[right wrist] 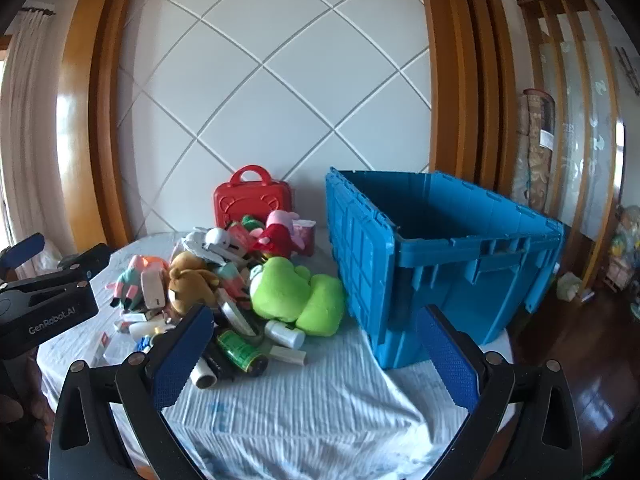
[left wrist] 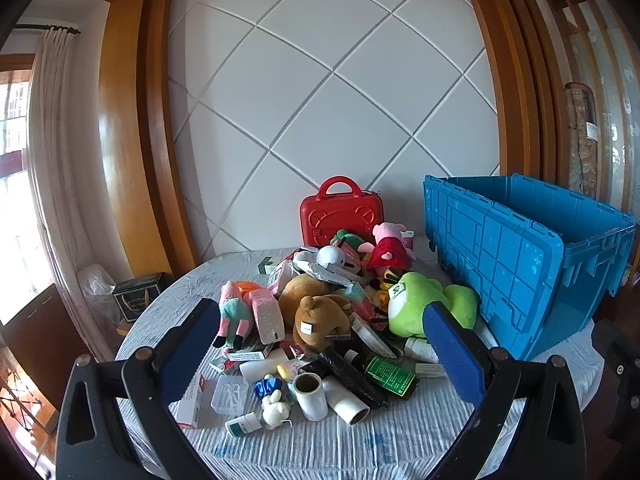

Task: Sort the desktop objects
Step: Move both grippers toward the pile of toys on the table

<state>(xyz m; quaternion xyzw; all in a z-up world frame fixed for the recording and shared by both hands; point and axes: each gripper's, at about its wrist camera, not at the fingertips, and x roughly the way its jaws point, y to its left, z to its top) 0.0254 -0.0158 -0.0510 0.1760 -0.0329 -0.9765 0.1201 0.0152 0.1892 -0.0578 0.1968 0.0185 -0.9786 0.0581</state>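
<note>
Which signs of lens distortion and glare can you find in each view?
Left wrist view: the wall's grid lines and wooden frame bow outward, dark corners vignette the picture, and the window at the left edge is blown out. Right wrist view: the same bowing, glare on the wood floor at the right; the blue crate stays sharp.

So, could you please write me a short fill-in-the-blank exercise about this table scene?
1. The big open crate beside the pile is ____ in colour.
2. The red case with a handle stands at the ____ of the pile, by the wall.
3. The green plush lies right beside the ____.
4. Both the left gripper and right gripper are ____.

Answers: blue; back; crate; open
</note>
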